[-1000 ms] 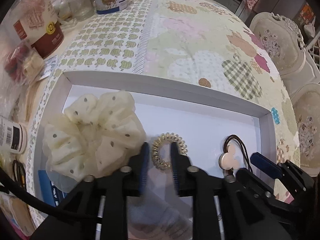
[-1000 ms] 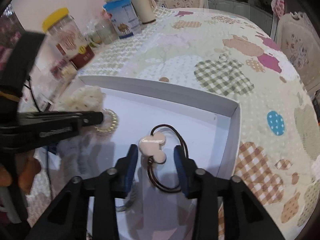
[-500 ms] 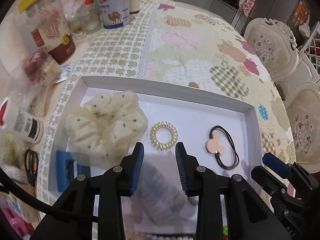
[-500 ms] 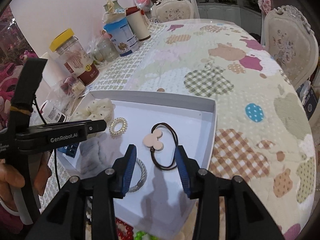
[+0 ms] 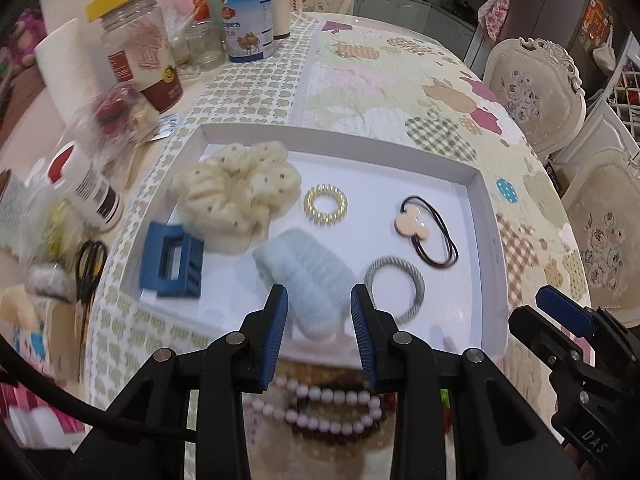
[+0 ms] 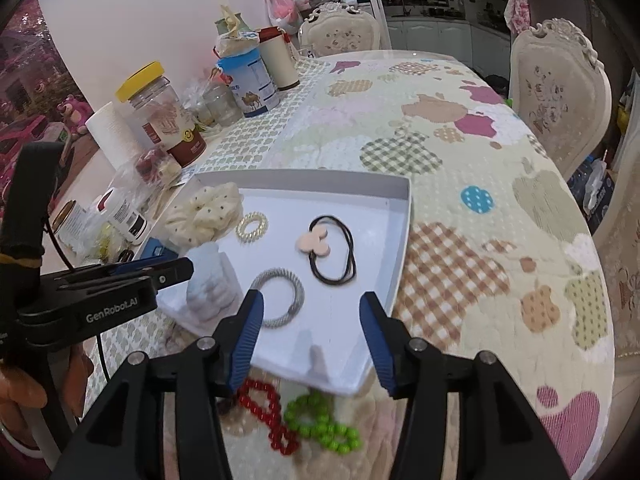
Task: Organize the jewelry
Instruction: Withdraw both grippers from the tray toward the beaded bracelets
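White tray [image 5: 487,264] sits on the patterned cloth [image 6: 472,184], and I find six hair pieces lying inside it: a cream scrunchie [image 5: 239,196] at the far left, a gold coil tie [image 5: 325,205] just beside it, a black elastic [image 5: 436,236] with a pink charm [image 5: 412,224] toward the right wall, a grey ring tie [image 5: 396,288] nearer me, a pale blue fuzzy clip [image 5: 308,276] in the near middle, and a blue claw clip [image 5: 173,261] at the near-left corner. My left gripper [image 5: 319,330] hovers above the tray's near edge, jaws parted and holding nothing, the blue fuzzy clip showing between them. My right gripper [image 6: 311,340] is likewise spread wide and empty over the near right corner. White beads [image 5: 320,404], red beads [image 6: 268,416] and green beads [image 6: 320,420] lie on the cloth outside the tray, just in front of its near wall. Jars [image 6: 160,112] stand well apart at the far left.
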Demonstrator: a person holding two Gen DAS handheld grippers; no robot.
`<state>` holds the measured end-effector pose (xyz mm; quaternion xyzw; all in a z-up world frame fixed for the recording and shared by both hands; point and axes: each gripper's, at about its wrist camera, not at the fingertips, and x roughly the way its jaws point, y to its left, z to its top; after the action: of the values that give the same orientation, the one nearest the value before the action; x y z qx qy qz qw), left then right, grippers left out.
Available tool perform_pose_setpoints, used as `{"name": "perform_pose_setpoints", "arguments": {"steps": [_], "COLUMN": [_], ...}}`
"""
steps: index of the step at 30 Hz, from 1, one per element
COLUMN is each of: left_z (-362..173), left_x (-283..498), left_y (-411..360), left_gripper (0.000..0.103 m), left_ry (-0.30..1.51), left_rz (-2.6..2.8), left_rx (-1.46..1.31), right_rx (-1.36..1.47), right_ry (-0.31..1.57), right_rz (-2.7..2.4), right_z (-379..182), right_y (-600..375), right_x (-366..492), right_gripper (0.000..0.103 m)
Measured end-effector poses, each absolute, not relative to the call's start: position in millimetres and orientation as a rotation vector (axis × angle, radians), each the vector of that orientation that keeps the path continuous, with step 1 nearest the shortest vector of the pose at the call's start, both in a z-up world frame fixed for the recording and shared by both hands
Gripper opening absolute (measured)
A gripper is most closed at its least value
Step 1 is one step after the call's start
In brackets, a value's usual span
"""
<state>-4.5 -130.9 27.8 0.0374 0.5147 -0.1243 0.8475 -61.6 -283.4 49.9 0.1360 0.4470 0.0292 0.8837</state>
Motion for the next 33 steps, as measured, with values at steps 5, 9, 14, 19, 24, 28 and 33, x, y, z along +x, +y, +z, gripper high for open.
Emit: {"name": "perform_pose_setpoints", "arguments": {"steps": [5, 9, 14, 19, 24, 28, 33], "left_z": [28, 26, 26, 29, 33, 36, 38], "left_x": [-31, -50, -68, -84, -98, -107, -114], "left_y": [-124, -119, -113, -111, -110, -110, -108], "left_gripper": [0.023, 0.023, 0.023, 0.023, 0.023, 0.023, 0.023], "left_ry": [1.083, 1.091, 1.088, 1.077, 1.063, 1.051, 1.05], "left_rz": [-0.25, -0.235, -0.215, -0.202, -0.195, -0.193, -0.188], "left_rx": [0.07, 0.062, 0.052, 0.056, 0.058, 0.062, 0.058], "right_rx": [0.264, 0.25, 0.238, 0.228, 0.215, 0.206, 0.197], "right_ry": [0.929, 0.932, 0.937, 0.937, 0.931, 0.929, 0.929], "right_rz": [0.067, 0.076, 0.087, 0.099, 0.108, 0.112, 0.123], "right_z": [54, 58, 60, 61, 66, 68, 69], "right_y": [-280, -276, -273, -270, -268, -267, -265], "right_x": [-83, -100, -117, -131, -142, -147, -153], "right_gripper": [0.055, 0.057, 0.058, 0.058, 0.058, 0.058, 0.059]}}
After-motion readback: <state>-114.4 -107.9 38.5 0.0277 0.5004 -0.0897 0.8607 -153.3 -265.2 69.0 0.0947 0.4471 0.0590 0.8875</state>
